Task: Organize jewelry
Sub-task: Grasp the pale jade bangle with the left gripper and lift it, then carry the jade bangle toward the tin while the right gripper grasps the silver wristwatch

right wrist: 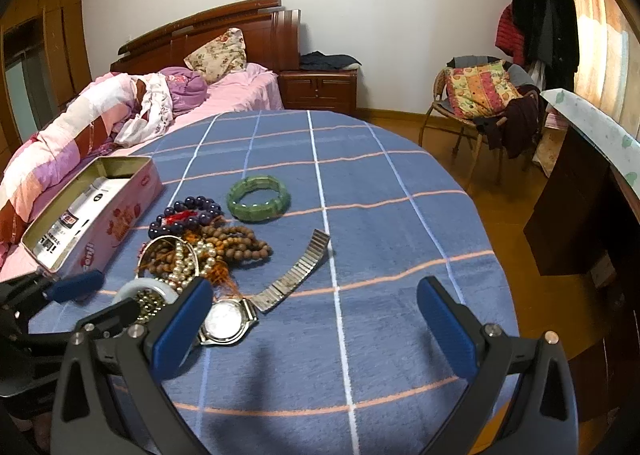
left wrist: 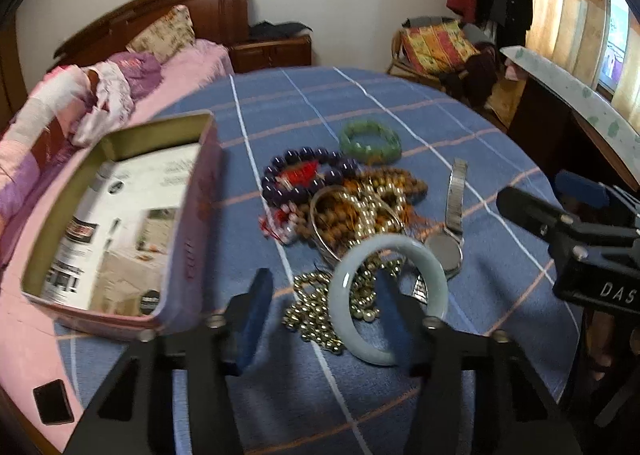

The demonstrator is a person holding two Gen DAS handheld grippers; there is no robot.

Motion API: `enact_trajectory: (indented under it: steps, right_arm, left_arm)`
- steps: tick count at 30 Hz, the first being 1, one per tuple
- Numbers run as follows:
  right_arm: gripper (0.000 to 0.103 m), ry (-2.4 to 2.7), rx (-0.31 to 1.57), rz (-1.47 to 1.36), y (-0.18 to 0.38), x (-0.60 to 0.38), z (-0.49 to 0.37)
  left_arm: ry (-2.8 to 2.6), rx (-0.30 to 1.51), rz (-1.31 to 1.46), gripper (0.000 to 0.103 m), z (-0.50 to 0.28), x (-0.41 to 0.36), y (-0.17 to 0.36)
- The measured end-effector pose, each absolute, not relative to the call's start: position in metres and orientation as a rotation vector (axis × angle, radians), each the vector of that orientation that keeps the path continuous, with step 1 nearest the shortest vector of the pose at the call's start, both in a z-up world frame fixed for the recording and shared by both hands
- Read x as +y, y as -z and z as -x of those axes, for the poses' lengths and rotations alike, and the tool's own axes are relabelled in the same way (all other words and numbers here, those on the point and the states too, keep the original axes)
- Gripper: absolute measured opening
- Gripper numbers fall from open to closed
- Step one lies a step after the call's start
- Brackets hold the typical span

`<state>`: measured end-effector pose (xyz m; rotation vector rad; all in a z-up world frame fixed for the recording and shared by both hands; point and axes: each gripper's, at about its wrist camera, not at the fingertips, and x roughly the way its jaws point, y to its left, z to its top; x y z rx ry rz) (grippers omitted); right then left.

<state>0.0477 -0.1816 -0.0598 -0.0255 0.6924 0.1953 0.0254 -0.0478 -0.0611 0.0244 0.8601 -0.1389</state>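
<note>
Reaching over the jewelry pile.
Your left gripper straddles the pale bangle, jaws open; your right gripper, spread wide, holds nothing.

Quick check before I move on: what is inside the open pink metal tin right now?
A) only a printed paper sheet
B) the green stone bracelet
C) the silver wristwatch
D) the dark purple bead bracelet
A: the open pink metal tin holds only a printed paper sheet; the bracelets and watch lie outside it on the blue checked tablecloth.
</note>
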Motion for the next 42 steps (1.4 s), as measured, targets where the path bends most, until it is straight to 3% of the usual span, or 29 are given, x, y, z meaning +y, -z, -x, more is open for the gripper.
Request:
enact_trajectory:
  steps: [3, 5, 10, 16, 20, 30, 35, 36, 38, 42]
  right_arm:
    - [0.103, -0.2, 0.704, 0.017, 0.063, -0.183, -0.051]
    - [0.103, -0.202, 0.713, 0.015, 0.066, -0.183, -0.054]
    - [0.103, -0.211, 0.729, 0.011, 0.067, -0.183, -0.055]
    - [0.102, -0.237, 0.754, 0.047, 0.07, -0.174, -0.055]
    - [0.09, -0.275, 0.807, 0.064, 0.076, -0.165, -0.056]
    - [0.085, -0.297, 0.878, 0.16, 0.088, -0.131, -0.061]
    - [0.078, -0.282, 0.908, 0.195, 0.095, -0.126, -0.064]
    - [0.074, -0.291, 0.905, 0.204, 0.094, -0.126, -0.062]
    - [0.054, -0.307, 0.905, 0.203, 0.092, -0.126, -0.06]
    - [0.05, -0.32, 0.908, 0.207, 0.092, -0.124, -0.057]
  left_arm:
    - [0.166, 0.878, -0.022, 0.036, -0.026, -0.051, 0.066]
    - [0.182, 0.886, -0.026, 0.021, -0.026, -0.052, 0.067]
    - [0.205, 0.856, 0.01, 0.012, -0.024, -0.049, 0.062]
    - [0.202, 0.788, 0.028, 0.012, -0.021, -0.039, 0.046]
    - [0.175, 0.735, 0.05, 0.012, -0.02, -0.028, 0.032]
    - [0.115, 0.697, 0.081, 0.012, -0.027, -0.001, 0.025]
    - [0.116, 0.694, 0.103, 0.012, -0.027, 0.009, 0.026]
    - [0.116, 0.694, 0.106, 0.012, -0.027, 0.01, 0.026]
    - [0.116, 0.691, 0.112, 0.012, -0.026, 0.012, 0.025]
    - [0.114, 0.676, 0.129, 0.012, -0.023, 0.019, 0.022]
